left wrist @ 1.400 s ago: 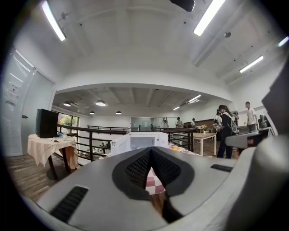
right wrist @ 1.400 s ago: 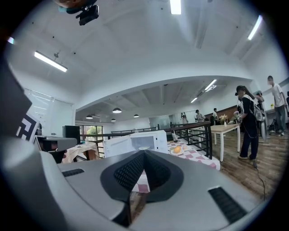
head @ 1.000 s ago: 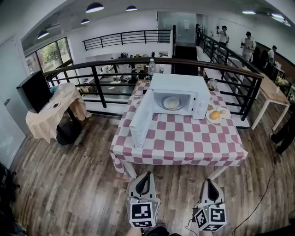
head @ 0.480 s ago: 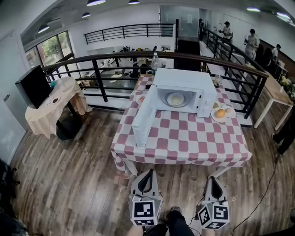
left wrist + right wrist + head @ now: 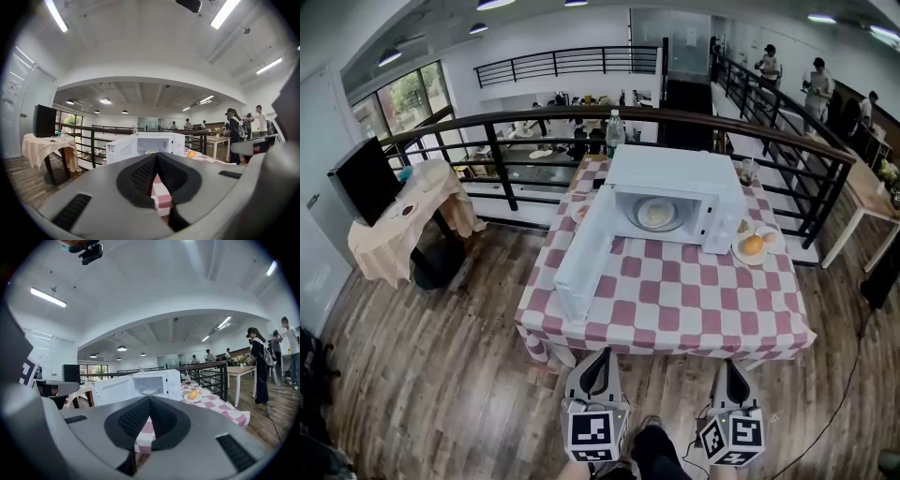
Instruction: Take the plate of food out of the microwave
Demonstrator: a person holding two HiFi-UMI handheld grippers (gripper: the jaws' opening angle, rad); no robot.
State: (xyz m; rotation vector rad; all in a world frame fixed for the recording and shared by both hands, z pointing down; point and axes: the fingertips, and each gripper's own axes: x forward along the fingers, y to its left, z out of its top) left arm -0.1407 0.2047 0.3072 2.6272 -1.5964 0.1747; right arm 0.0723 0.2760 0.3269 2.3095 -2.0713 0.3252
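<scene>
Plate of food (image 5: 656,214) lies flat inside the microwave (image 5: 675,178), whose mouth faces the person. Door (image 5: 581,258) stands swung out left. Open table (image 5: 675,309) surface fronts the mouth. Left claw (image 5: 598,356) and right claw (image 5: 729,367) are clenched on nothing, short of the table's near edge.

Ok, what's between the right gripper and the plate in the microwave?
Head view: only wood floor and bare checkered tablecloth lie between the right gripper and the plate; the microwave door is open, swung left.
</scene>
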